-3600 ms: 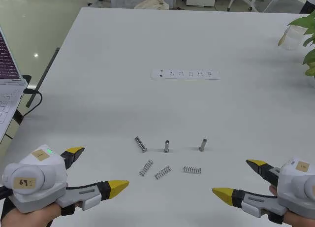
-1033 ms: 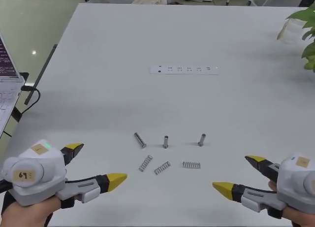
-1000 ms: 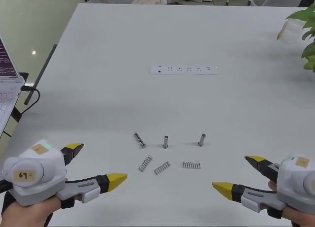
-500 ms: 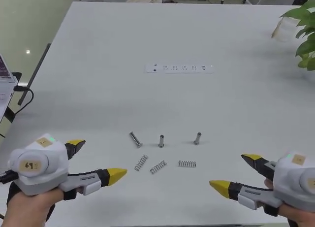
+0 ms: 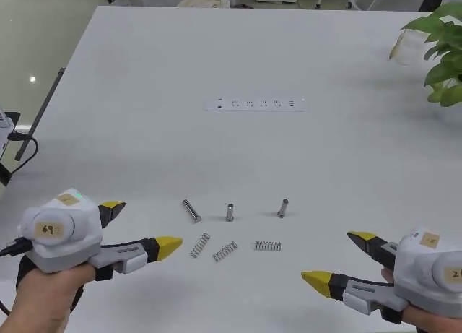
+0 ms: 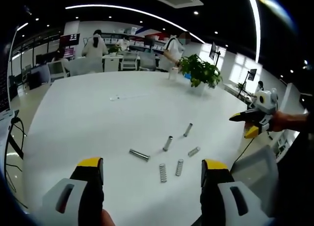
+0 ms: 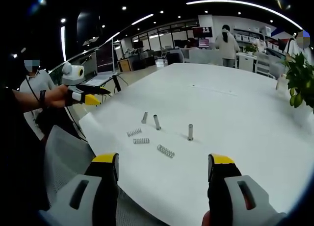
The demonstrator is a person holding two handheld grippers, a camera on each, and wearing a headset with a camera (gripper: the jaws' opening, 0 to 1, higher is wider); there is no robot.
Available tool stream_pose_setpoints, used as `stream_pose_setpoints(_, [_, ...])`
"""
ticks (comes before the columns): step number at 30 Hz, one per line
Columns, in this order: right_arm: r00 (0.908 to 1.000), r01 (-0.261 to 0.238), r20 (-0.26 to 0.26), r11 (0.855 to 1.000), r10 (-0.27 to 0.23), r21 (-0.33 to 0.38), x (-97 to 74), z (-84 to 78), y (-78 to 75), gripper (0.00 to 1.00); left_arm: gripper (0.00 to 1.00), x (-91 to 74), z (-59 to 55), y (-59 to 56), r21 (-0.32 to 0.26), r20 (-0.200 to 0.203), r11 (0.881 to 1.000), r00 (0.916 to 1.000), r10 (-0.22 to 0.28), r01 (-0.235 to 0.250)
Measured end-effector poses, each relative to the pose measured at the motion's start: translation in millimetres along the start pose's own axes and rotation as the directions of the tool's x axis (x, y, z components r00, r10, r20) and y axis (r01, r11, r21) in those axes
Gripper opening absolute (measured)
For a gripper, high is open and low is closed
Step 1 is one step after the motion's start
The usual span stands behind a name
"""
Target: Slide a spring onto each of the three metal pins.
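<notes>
Springs (image 5: 224, 251) lie just near of the three pins (image 5: 229, 212), none threaded yet; left gripper (image 5: 148, 223) and right gripper (image 5: 329, 256) gape wide and empty, so grasping one spring comes next.

On the bench (image 5: 216, 51), the left pin (image 5: 190, 210), middle pin (image 5: 230, 212) and right pin (image 5: 283, 208) form a row from left to right. The left spring (image 5: 199, 245), middle spring (image 5: 225, 251) and right spring (image 5: 268, 245) lie in a second row just in front of them. A power strip (image 5: 254, 104) lies well behind the pins and a plant (image 5: 440, 66) stands at the far right. The left gripper (image 5: 148, 223) is at the near left and the right gripper (image 5: 329, 257) at the near right, with the springs between them.
</notes>
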State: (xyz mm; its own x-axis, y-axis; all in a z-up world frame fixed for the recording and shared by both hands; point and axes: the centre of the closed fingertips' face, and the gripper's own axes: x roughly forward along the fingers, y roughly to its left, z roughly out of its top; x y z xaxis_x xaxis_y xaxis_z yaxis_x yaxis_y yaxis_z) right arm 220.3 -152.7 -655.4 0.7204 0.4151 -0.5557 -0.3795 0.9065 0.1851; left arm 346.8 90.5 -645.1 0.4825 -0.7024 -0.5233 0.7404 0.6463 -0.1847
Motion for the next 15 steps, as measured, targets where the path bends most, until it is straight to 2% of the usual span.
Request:
stream_pose_setpoints(5, [1.0, 0.001, -0.004, 1.0, -0.001, 0.002, 0.1, -0.6, -1.7, 0.73, 0.74, 11.5, 4.8, 8.1, -0.028, 0.014, 1.0, 0.9999, 0.007, -0.007])
stream_pose_setpoints(15, [0.9999, 0.011, -0.011, 1.0, -0.011, 0.016, -2.0, -5.4, -6.5, 0.72, 0.68, 37.1, 0.8, 18.4, -0.059, -0.007, 0.998, 0.9999, 0.01, -0.01])
